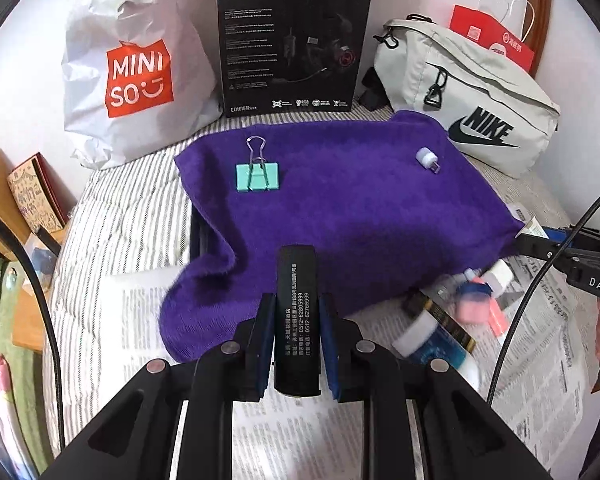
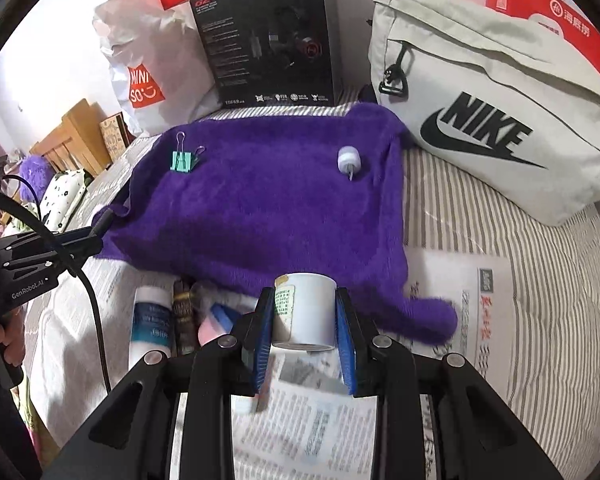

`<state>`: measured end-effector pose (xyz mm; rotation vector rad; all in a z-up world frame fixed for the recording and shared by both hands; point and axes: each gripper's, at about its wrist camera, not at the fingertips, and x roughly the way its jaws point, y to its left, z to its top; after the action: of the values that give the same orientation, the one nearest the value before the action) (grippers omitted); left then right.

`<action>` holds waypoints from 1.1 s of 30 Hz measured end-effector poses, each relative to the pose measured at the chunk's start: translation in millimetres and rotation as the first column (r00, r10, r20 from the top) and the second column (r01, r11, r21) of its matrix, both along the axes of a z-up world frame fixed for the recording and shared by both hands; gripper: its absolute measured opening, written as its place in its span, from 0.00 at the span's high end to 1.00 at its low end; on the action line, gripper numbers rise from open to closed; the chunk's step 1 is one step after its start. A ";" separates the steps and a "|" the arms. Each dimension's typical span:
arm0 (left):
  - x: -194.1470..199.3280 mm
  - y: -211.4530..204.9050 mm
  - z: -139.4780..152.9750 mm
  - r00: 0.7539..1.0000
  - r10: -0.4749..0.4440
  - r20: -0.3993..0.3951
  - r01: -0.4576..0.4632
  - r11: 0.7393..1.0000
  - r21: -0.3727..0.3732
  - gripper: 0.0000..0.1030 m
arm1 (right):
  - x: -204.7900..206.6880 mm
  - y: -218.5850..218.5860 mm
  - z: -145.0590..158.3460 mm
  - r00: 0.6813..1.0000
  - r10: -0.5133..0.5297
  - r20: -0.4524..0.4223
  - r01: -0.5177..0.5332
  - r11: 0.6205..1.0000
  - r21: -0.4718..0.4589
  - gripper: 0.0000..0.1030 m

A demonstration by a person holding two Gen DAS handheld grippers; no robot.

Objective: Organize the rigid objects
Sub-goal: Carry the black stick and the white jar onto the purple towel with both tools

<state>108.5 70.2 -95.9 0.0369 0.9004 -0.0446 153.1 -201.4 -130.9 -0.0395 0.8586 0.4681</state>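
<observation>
Clamped in the left gripper: a black printed bar. Only the right wrist view shows the right gripper squeezing a white labelled bottle.

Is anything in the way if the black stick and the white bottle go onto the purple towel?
Nothing visible blocks them. The purple towel is bare in front of the black stick and white bottle; only the green clip and small white cap lie at its far side.

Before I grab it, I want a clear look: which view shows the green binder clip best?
The left wrist view: the clip faces the camera, large, both wire handles clear. In the right wrist view it is smaller, off to the left and seen at an angle.
</observation>
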 end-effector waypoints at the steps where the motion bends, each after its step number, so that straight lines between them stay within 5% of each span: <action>1: 3.1 0.6 0.7 1.000 0.000 0.001 0.000 1.000 0.008 0.80 | 4.7 1.3 0.6 1.000 -0.005 -0.003 0.005 1.000 0.006 0.72; 33: 100.9 30.2 -29.5 0.998 0.011 -0.054 -0.011 1.000 0.006 0.80 | 100.0 24.4 -18.0 0.999 -0.025 -0.041 0.025 1.000 -0.015 0.72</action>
<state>209.4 100.3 -125.4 0.0366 0.9546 -0.0327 253.1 -176.9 -148.9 -0.0330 0.9018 0.4404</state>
